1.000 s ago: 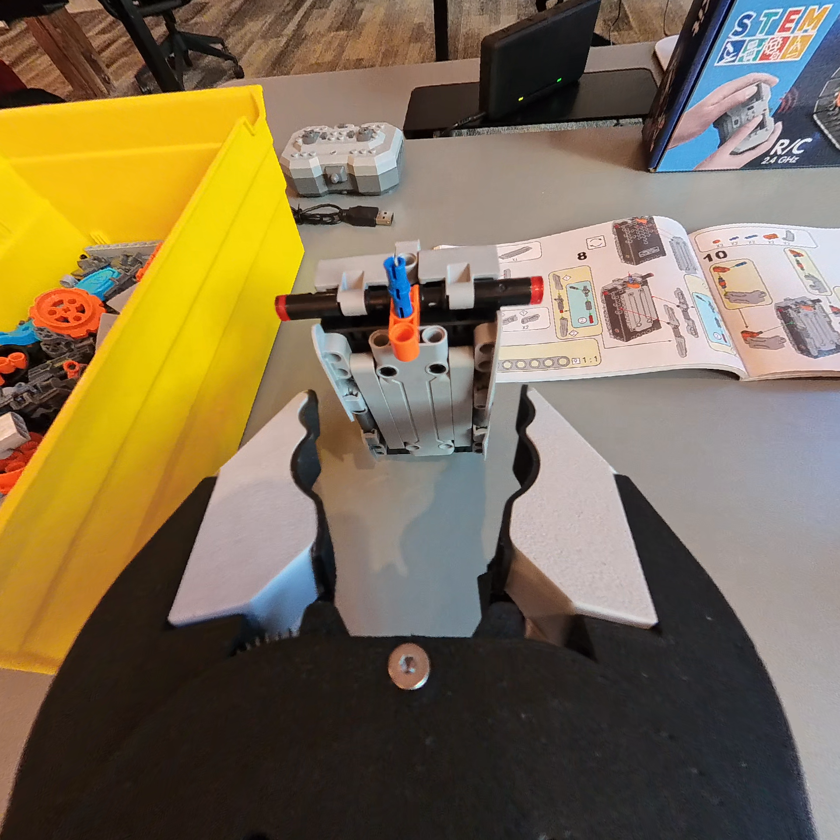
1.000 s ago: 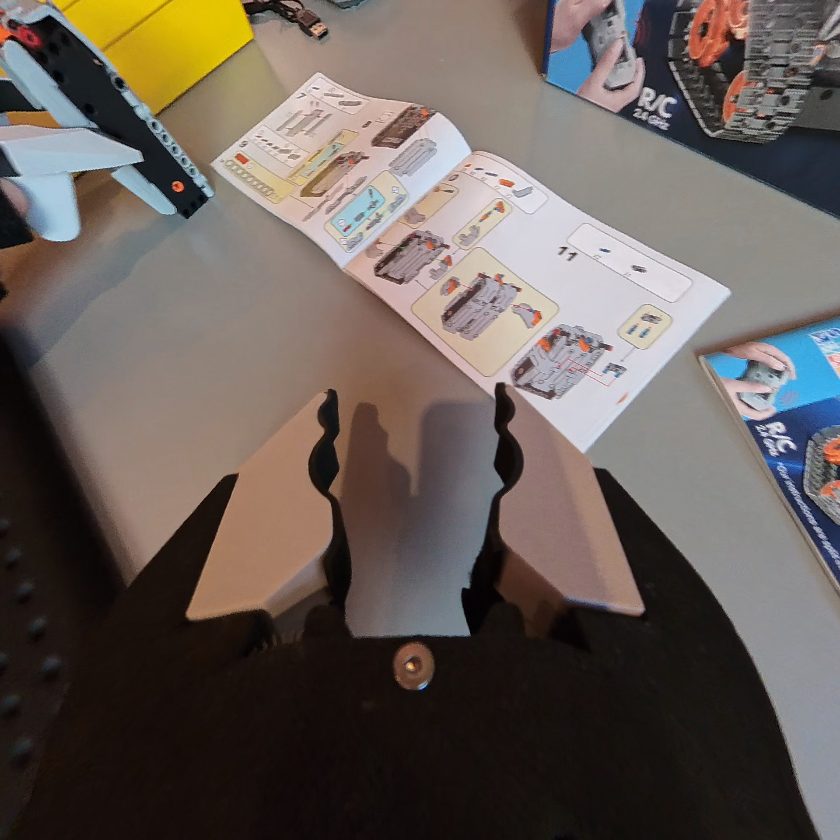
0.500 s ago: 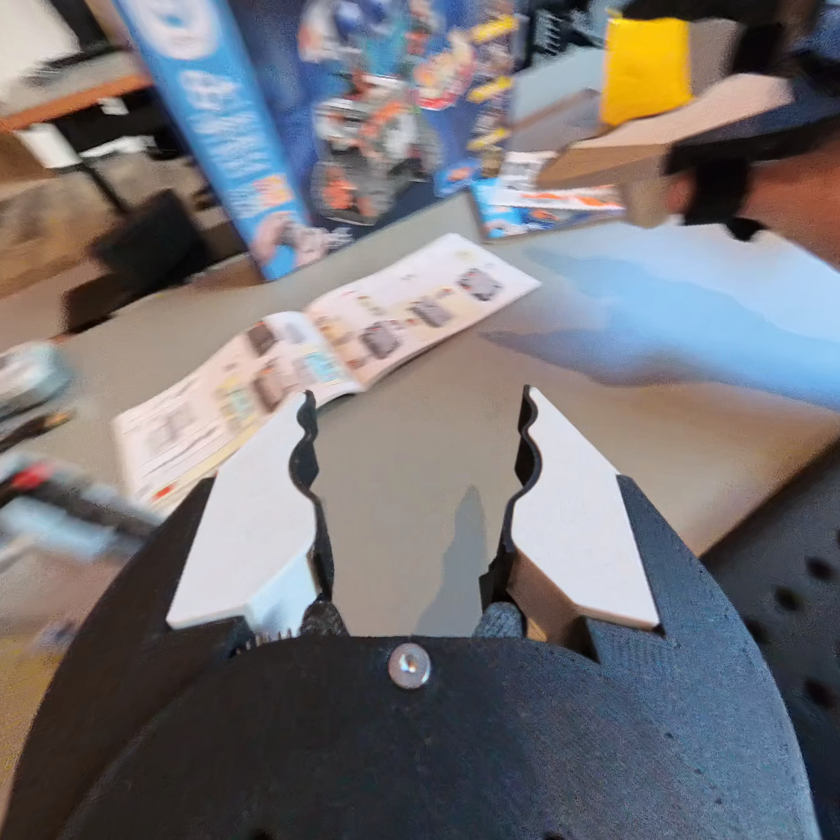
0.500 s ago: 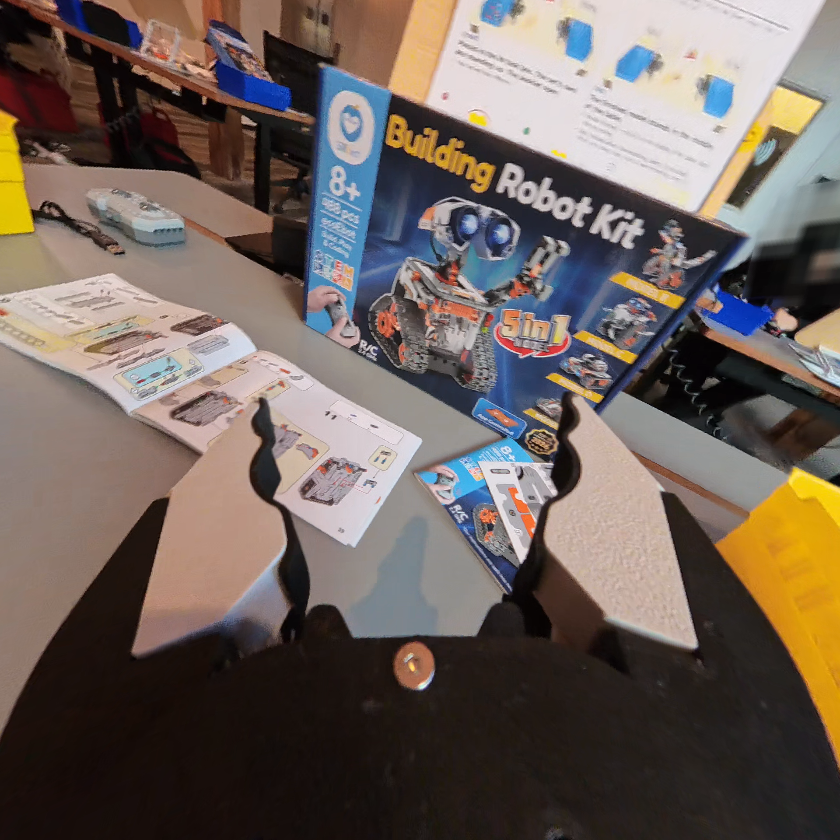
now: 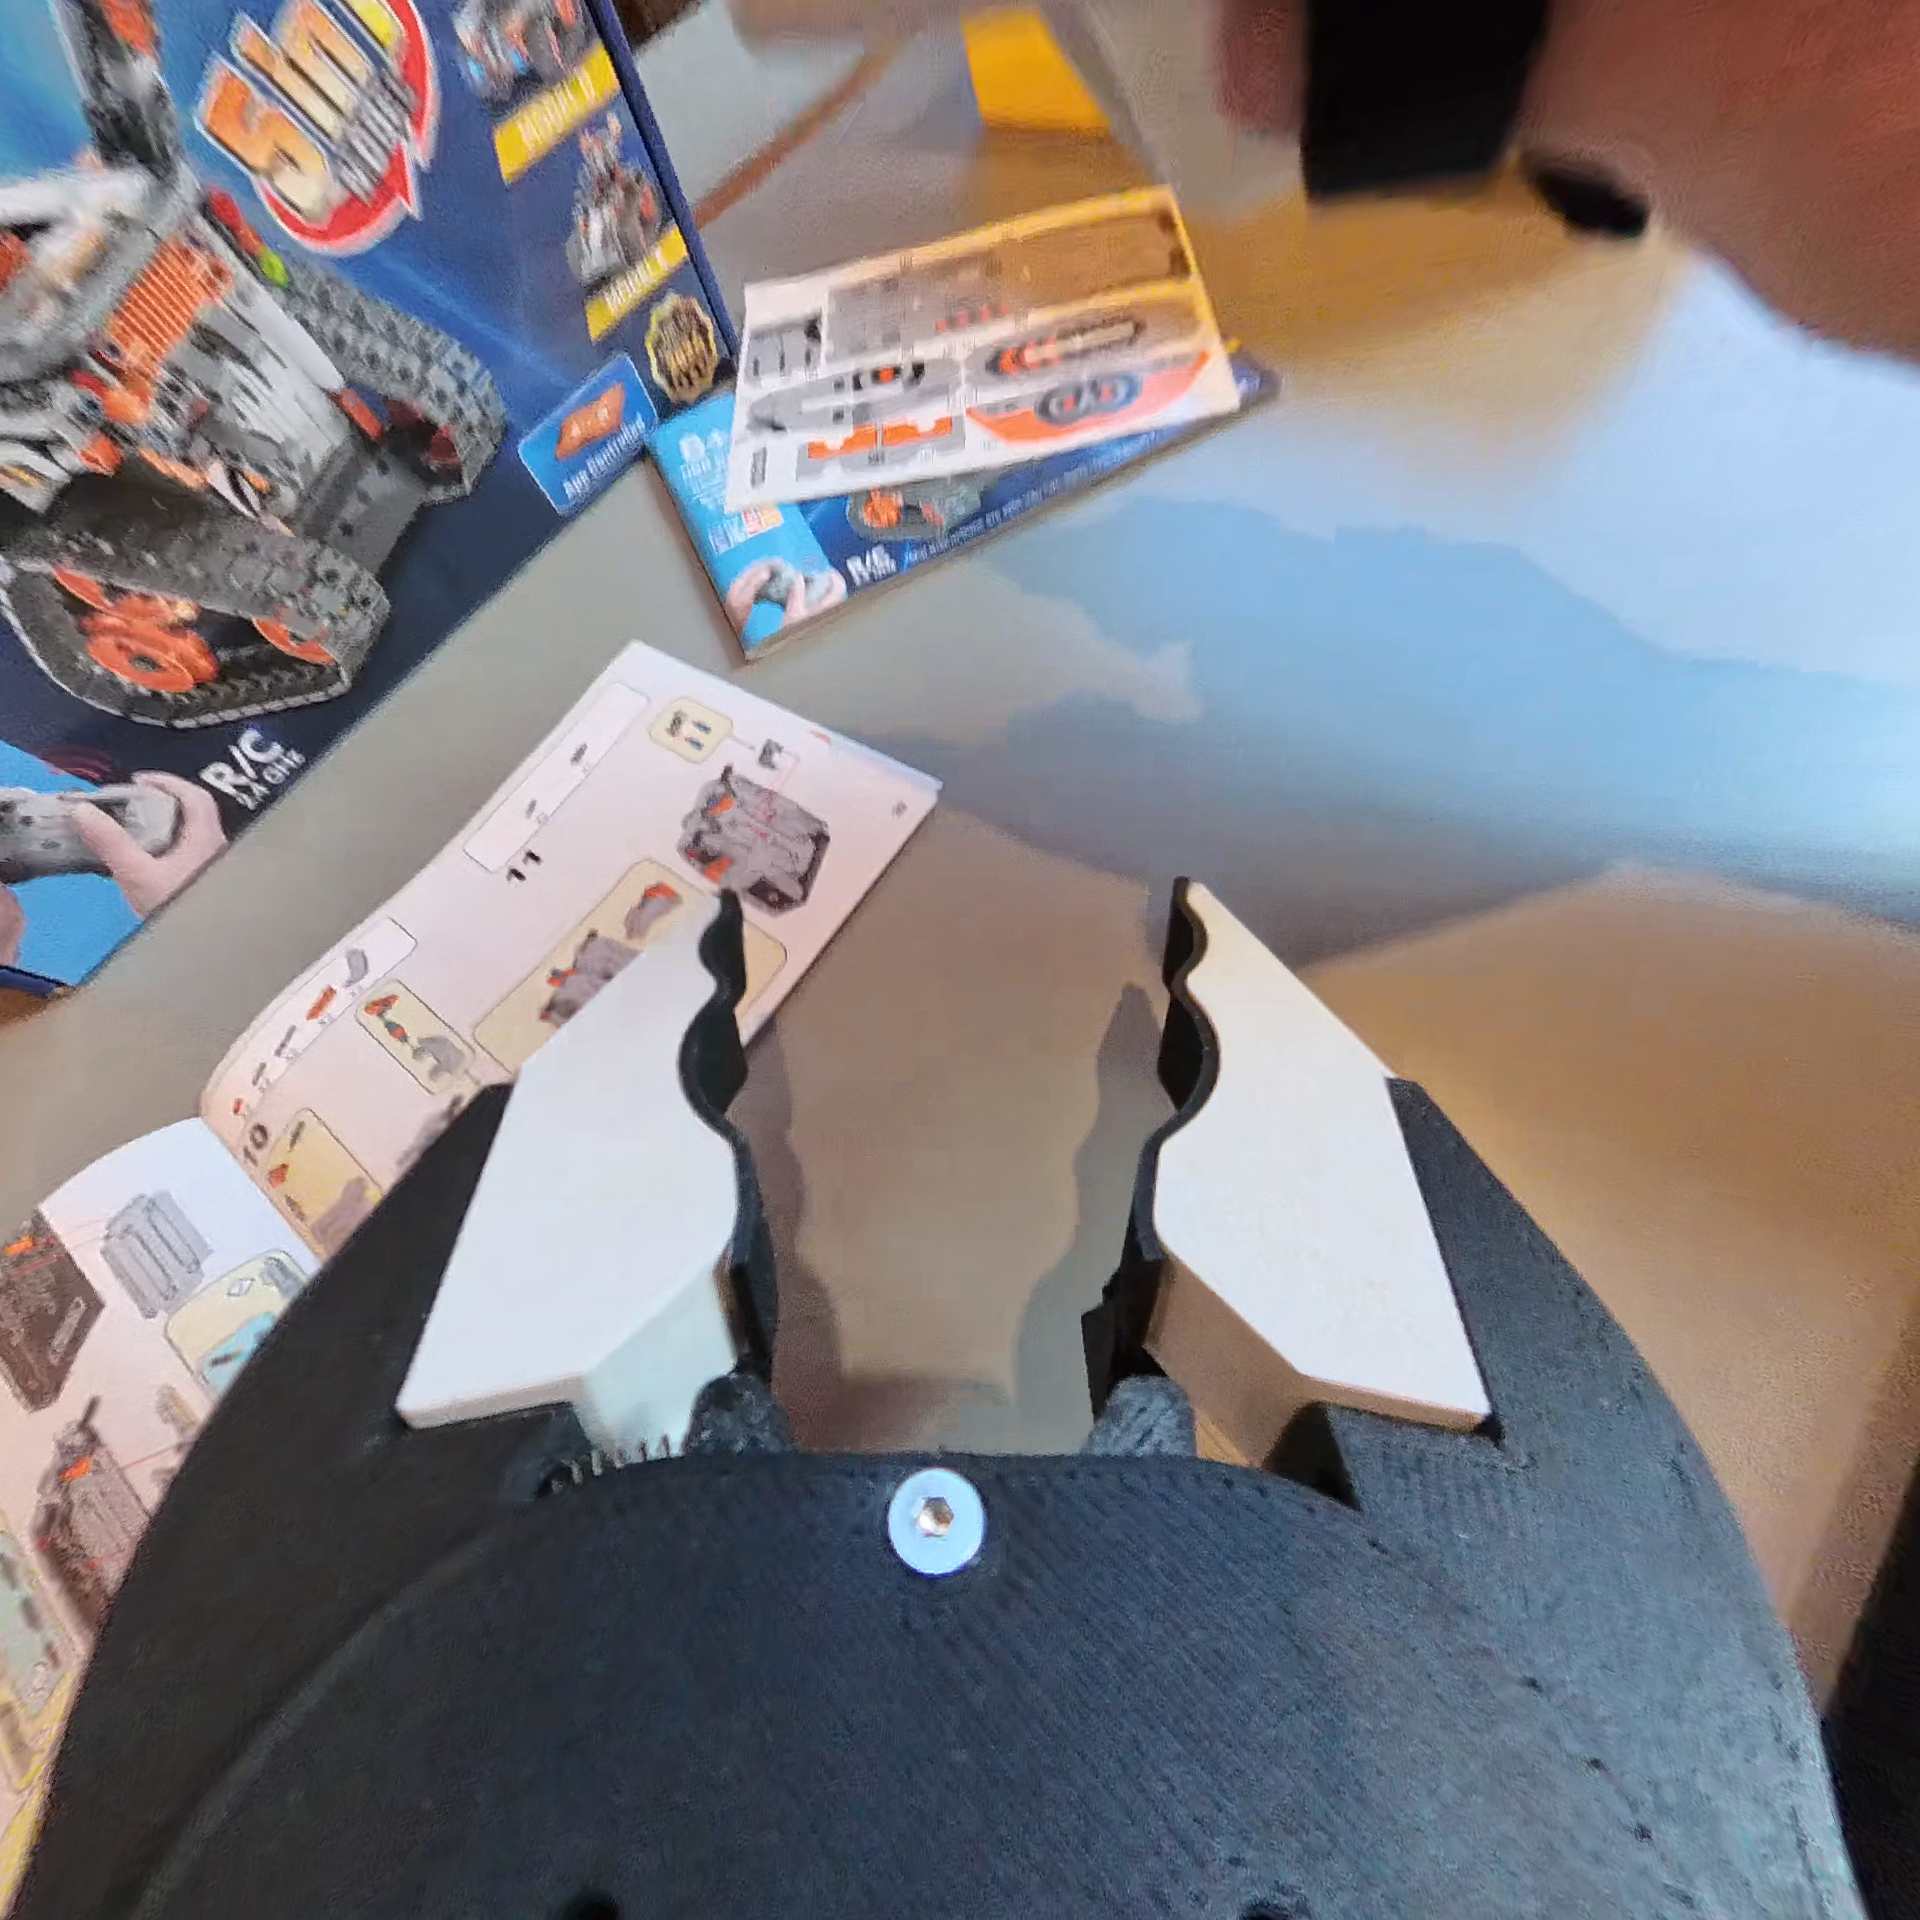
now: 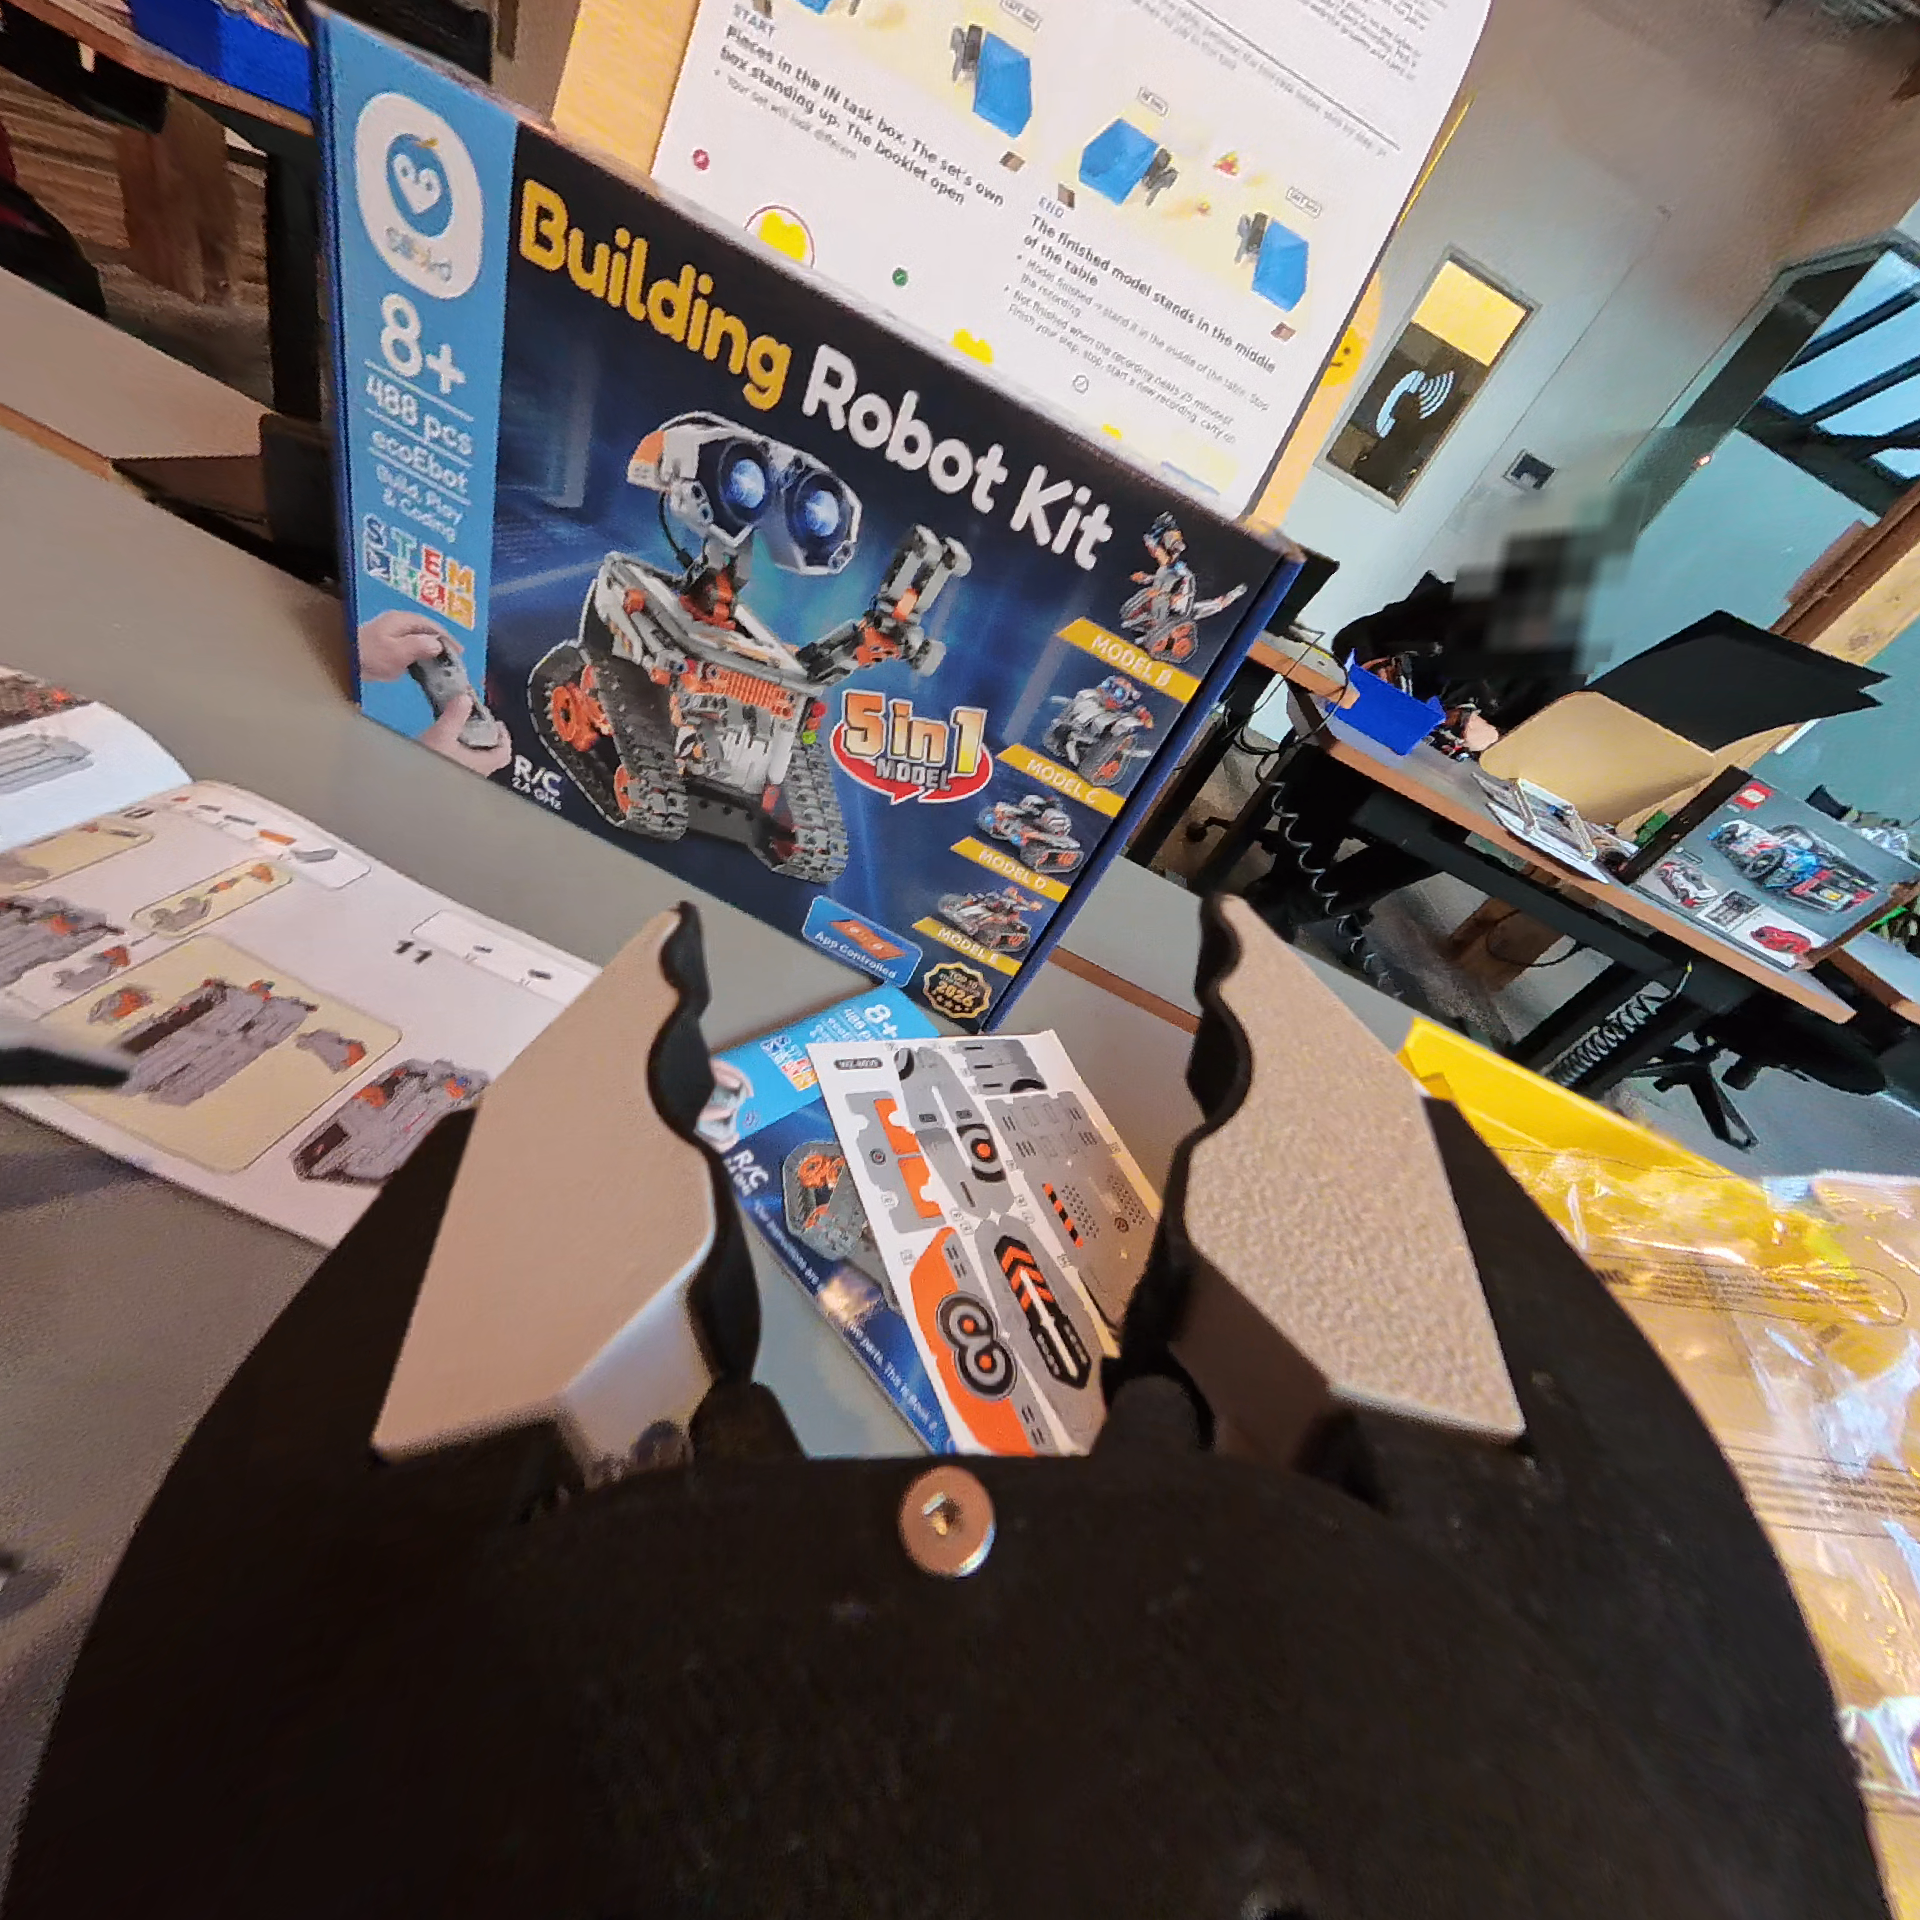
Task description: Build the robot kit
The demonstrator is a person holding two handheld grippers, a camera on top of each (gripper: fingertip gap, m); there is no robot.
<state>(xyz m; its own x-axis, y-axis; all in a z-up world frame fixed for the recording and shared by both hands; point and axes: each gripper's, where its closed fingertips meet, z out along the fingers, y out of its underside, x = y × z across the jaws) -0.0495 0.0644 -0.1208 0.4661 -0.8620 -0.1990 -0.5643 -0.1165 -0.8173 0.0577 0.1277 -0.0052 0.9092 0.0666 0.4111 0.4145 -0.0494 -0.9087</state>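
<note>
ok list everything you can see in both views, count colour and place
kit box: 1, dark blue with a light blue side, standing upright at the back of the table
open booklet: 1, white pages with pictures, flat on the table before the box, partly under the left claw
closed booklet: 1, blue, flat on the table right of the open one
sticker sheet: 1, white with grey and orange shapes, lying on the closed booklet
yellow bin: 1, yellow, at the right edge, clear plastic bags in it
table: 1, grey, under it all
poster: 1, white, behind the box
left claw: 1, grey fingers on black, open, empty
right claw: 1, same, open, empty, above the sticker sheet
</note>
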